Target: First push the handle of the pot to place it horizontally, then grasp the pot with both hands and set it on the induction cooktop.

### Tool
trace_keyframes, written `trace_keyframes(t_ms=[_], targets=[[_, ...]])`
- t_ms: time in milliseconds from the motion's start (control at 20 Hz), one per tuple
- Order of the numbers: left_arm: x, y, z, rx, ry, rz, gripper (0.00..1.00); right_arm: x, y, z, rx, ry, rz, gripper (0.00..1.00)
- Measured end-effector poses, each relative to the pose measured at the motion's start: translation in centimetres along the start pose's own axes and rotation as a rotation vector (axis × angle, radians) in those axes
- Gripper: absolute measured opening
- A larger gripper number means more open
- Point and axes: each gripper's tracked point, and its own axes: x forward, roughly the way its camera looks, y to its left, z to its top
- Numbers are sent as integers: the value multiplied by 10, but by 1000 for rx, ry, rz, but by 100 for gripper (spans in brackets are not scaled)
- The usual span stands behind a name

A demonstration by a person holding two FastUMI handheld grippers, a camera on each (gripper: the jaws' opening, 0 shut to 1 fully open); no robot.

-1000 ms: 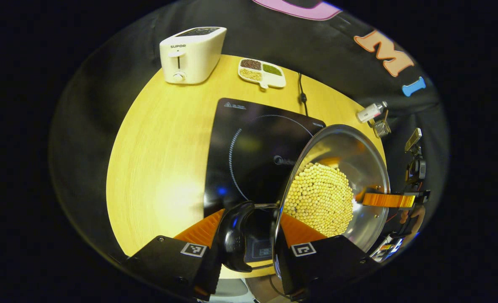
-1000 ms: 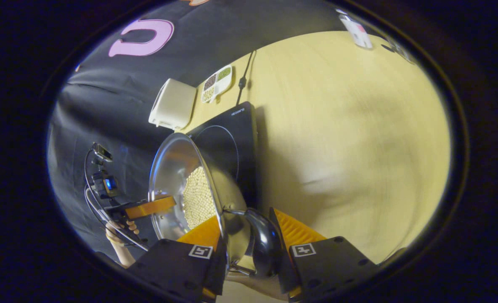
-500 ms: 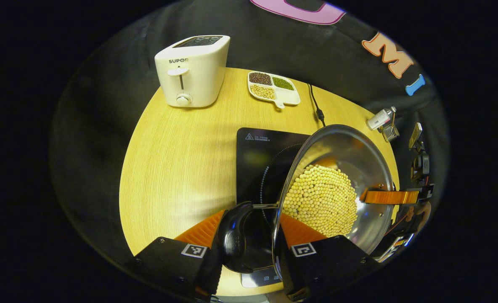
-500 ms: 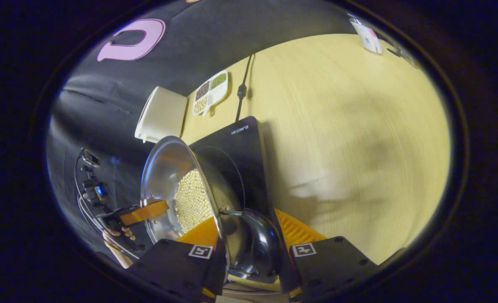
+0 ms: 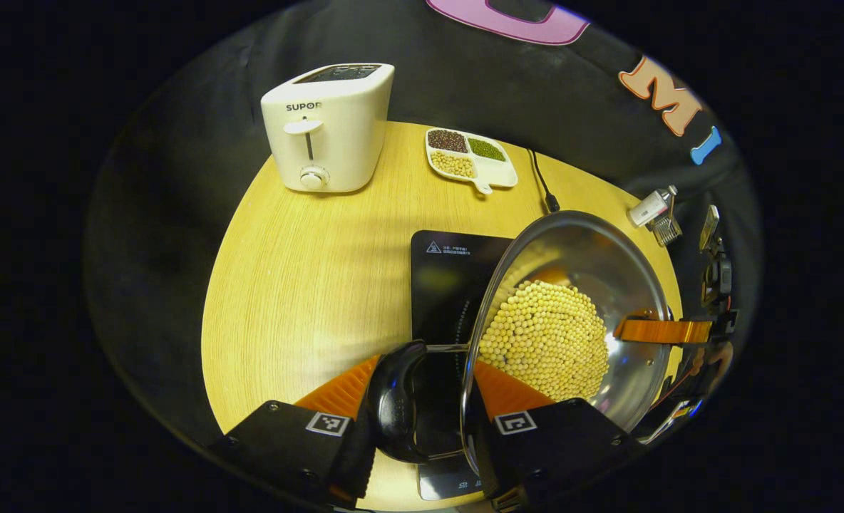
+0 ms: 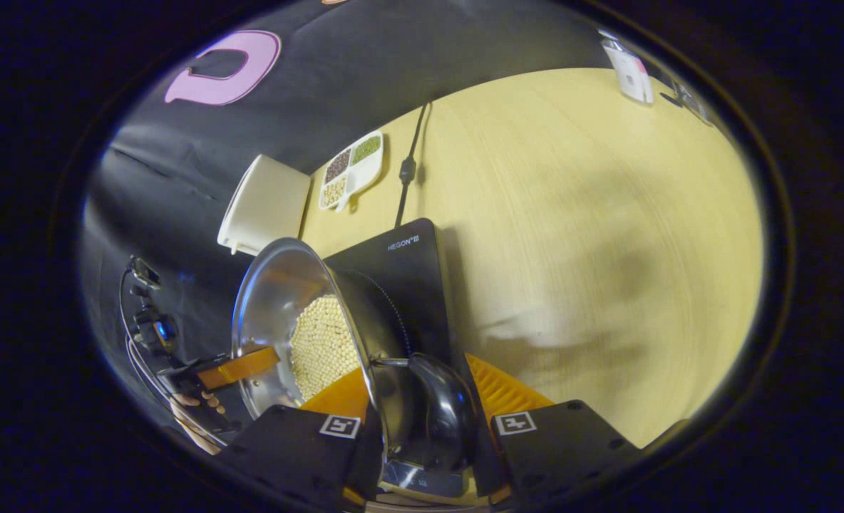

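Between the left gripper's (image 5: pixel 422 399) fingers sits one black loop handle (image 5: pixel 397 402) of the shiny steel pot (image 5: pixel 572 313), pinched; the right gripper (image 6: pixel 422 420) pinches the opposite black handle (image 6: pixel 440 413) likewise. Held above the flat black induction cooktop (image 5: pixel 450 285) near the round wooden table's (image 5: pixel 308 271) front edge, the pot carries pale yellow beans (image 5: pixel 547 338). Uneven lowering could tip it and spill them. Behind stand a white toaster (image 5: pixel 326 125) and a divided white dish (image 5: pixel 470 151).

Probably a staged kitchen booth: toaster (image 5: pixel 327 126), induction cooktop (image 5: pixel 445 285).
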Motion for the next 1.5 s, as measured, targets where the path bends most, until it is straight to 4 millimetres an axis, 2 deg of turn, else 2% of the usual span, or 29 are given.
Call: trace_keyframes(t_ms=[50,100,150,600,700,750,800,850,900,950,1000,1100,1150,1200,1250,1450,1500], targets=[[0,0,0,-3,-4,-5,60,0,0,1,-5,-5,2,53],[1,0,0,-5,-8,-7,60,-1,0,1,-10,-9,6,53],[1,-1,-1,-4,-7,-10,60,0,0,2,-14,-12,10,48],[2,1,-2,-31,-26,-16,65,-1,1,1,-20,-6,18,51],[1,5,-1,-36,-45,7,68,-1,0,0,-25,-4,11,51],[1,8,-1,-40,-60,25,76,-2,-5,2,-33,-13,1,52],[-1,11,1,-43,-79,39,79,-7,-5,5,-43,-28,4,61],[-5,10,2,-53,-103,43,94,-13,-8,10,-54,-56,-3,81],[-10,7,5,-66,-134,36,96,-17,-10,17,-64,-92,-4,100],[-15,4,8,-78,-165,29,96,-25,-10,23,-72,-122,2,100],[-21,0,11,-85,-193,27,96,-35,-9,28,-79,-156,8,93],[-36,-4,17,-90,-248,41,100,-59,-9,40,-97,-227,14,93],[-45,-6,19,-94,-274,52,96,-70,-11,45,-109,-258,12,93],[-54,-9,21,-99,-296,61,96,-83,-15,46,-124,-284,0,100],[-61,-12,22,-99,-315,72,96,-96,-21,50,-144,-310,-17,92],[-101,-29,26,-88,-402,134,96,-140,-40,57,-238,-410,-77,92],[-112,-36,27,-85,-425,157,96,-154,-43,58,-262,-439,-89,100]])
